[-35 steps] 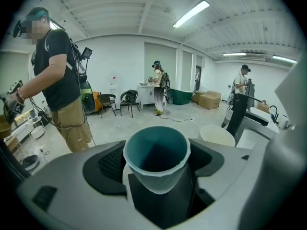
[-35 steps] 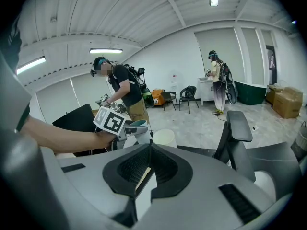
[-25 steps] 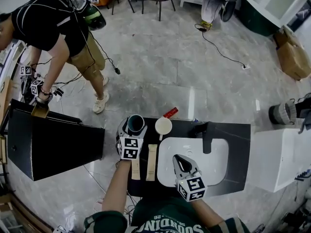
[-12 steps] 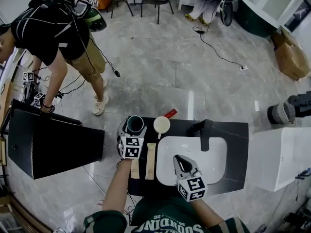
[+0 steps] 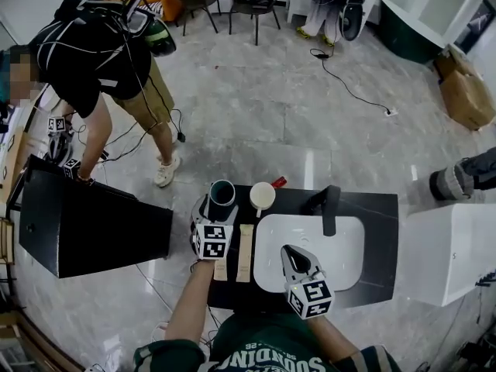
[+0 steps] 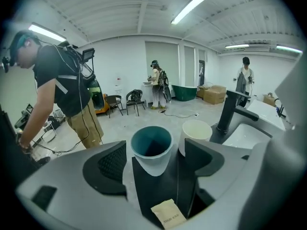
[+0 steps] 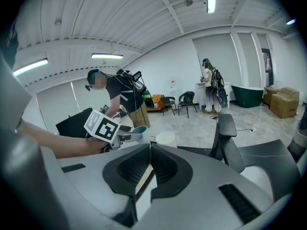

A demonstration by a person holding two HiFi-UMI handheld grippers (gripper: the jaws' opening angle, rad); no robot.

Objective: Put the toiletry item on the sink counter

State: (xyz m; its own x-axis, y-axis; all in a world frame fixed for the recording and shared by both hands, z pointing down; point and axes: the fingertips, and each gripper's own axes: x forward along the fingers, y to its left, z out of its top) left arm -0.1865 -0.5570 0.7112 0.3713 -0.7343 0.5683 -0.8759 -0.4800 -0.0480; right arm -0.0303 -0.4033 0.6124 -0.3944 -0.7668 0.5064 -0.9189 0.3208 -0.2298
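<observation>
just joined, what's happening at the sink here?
A person works at a black sink counter with a tool in each hand. The left tool is open, with a teal cup standing between its jaws, not gripped. The right tool is shut and empty, over the basin. Two beige sachets lie flat on the counter beside the basin.

Your dark counter [image 5: 380, 208] holds a white basin [image 5: 341, 246], with a black faucet [image 5: 328, 208] at the far edge. A teal cup [image 5: 222, 193] and a cream cup [image 5: 263, 197] stand side by side at the far-left corner. 2 beige sachets [image 5: 245, 253] lie near the left edge.
</observation>
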